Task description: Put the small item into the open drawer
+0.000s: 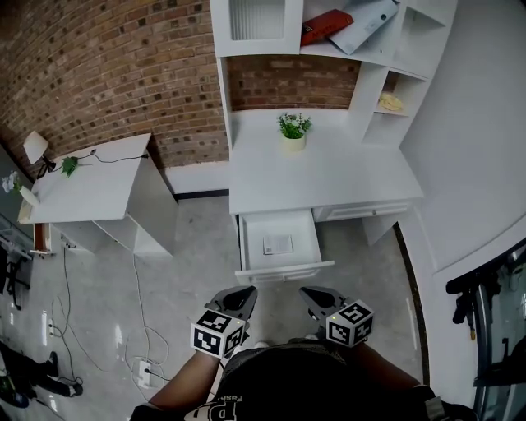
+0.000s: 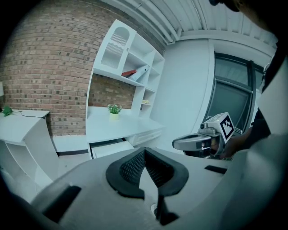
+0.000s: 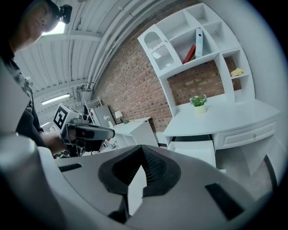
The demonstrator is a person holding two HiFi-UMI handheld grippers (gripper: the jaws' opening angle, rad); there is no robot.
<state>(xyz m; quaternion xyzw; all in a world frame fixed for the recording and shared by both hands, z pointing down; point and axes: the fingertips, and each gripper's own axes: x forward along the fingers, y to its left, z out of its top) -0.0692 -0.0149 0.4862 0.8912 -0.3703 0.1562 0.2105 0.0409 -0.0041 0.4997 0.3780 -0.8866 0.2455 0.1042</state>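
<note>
The white desk [image 1: 329, 177] has one drawer [image 1: 278, 242] pulled open, with a printed sheet [image 1: 278, 244] lying inside. A small potted plant [image 1: 293, 131] stands on the desktop, and a small yellow item [image 1: 391, 102] lies in a shelf cubby at the right. My left gripper [image 1: 245, 290] and right gripper [image 1: 306, 290] hover side by side just in front of the drawer, both shut with nothing between the pads. In the left gripper view the jaws [image 2: 144, 150] meet at the tip, and the drawer [image 2: 108, 147] lies ahead. The right gripper view shows its jaws [image 3: 143, 148] likewise closed.
A hutch with shelves [image 1: 362, 33] holding a red book [image 1: 325, 25] rises over the desk. A second white table [image 1: 90, 185] with a lamp stands at the left against the brick wall. Cables and a power strip [image 1: 144, 370] lie on the floor at the left.
</note>
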